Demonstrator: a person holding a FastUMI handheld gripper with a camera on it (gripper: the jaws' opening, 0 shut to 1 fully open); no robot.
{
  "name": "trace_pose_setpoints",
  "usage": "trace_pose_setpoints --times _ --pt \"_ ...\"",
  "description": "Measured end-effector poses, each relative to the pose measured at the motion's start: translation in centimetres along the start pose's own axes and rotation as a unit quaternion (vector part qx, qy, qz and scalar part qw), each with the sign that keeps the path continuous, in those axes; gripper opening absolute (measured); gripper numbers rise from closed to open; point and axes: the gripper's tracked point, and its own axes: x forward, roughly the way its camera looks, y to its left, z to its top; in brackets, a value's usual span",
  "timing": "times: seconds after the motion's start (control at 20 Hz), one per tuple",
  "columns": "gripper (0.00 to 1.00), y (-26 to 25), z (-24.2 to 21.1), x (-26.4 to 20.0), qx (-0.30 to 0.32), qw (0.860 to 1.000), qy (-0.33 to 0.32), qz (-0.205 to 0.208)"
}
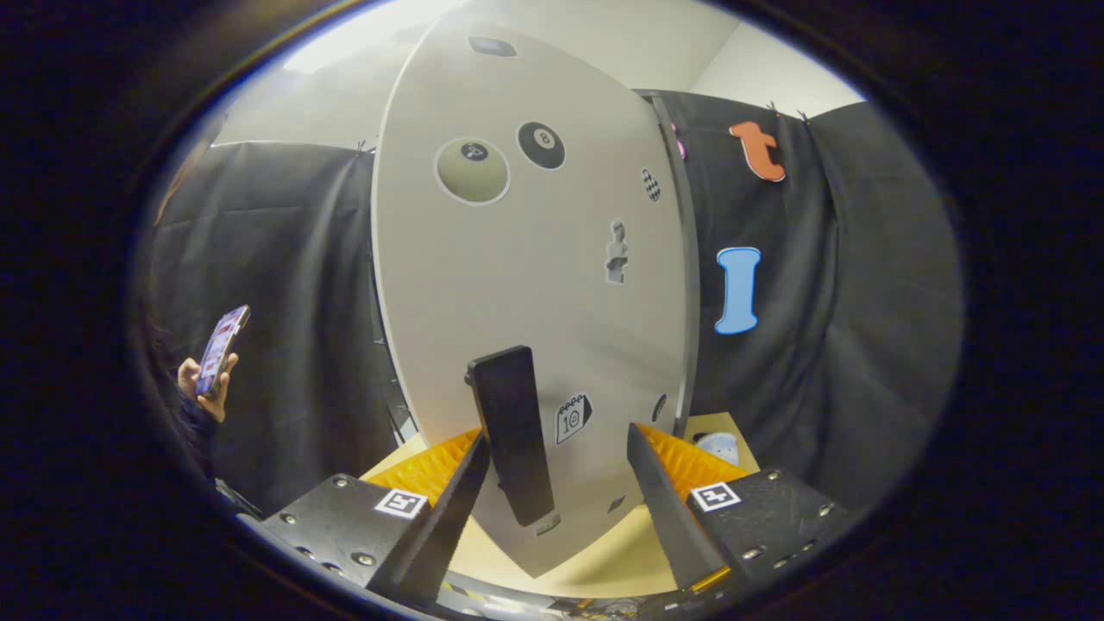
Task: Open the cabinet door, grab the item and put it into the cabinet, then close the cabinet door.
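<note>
The grey cabinet door point(517, 259), dotted with stickers, stands upright right in front of me. Its dark vertical handle point(511, 431) lies between the fingers of my gripper point(559, 444), close against the left finger point(457, 500), with a wide gap to the right finger point(660, 500). The gripper is open and only one side is near the handle. A small pale blue and white item point(720, 447) rests on the wooden table point(604, 565) just beyond the right finger, beside the cabinet's right edge. Whether the door is ajar I cannot tell.
A person's hand holding a phone point(216, 354) is off to the left, in front of the black cloth wall point(285, 302). The cloth also runs behind the cabinet on the right. The cabinet's dark side edge point(681, 259) borders the door on the right.
</note>
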Motion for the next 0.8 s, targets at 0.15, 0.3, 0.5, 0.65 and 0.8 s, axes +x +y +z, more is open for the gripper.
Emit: trace_pose_setpoints --times 0.15,0.3,0.5,0.65,0.8 --pt "0.95 0.6 0.1 1.3 0.006 1.000 -0.002 0.017" --pt "0.95 1.8 0.2 2.7 0.003 0.999 -0.001 0.039" --pt "0.95 4.1 0.1 4.7 0.001 0.998 0.002 0.068" --pt "0.95 5.5 0.2 6.7 0.002 0.996 0.006 0.087" --pt "0.97 6.5 0.4 7.8 0.003 0.995 0.011 0.094"
